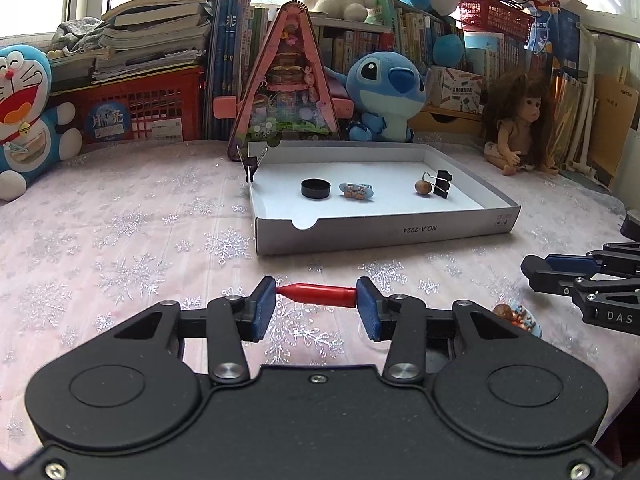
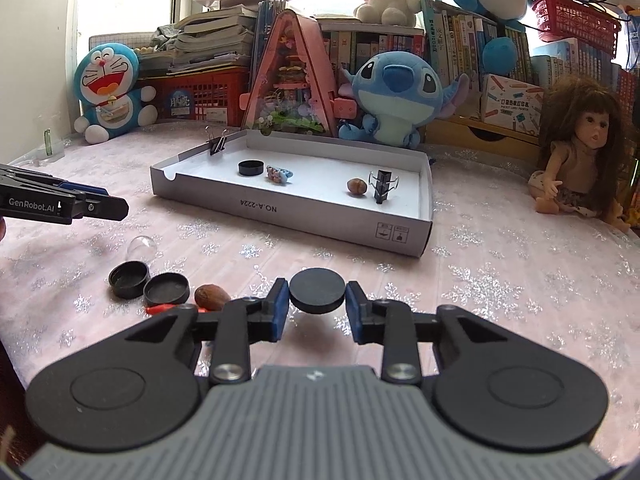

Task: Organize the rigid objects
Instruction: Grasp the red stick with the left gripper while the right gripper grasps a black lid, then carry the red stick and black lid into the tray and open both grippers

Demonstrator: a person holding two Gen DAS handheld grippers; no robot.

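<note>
Left claw (image 1: 316, 296) pinches a red tube (image 1: 318, 294), right claw (image 2: 317, 294) a black disc (image 2: 317, 292), undersides hidden.

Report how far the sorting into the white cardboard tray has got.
Done: the white cardboard tray holds a black round cap, a patterned blue charm, a brown nut and two black binder clips.

In hand: the left gripper clamps a red bullet-shaped piece; the right gripper clamps a black disc.

Left on the cloth: two black caps, another nut, a clear dome.
</note>
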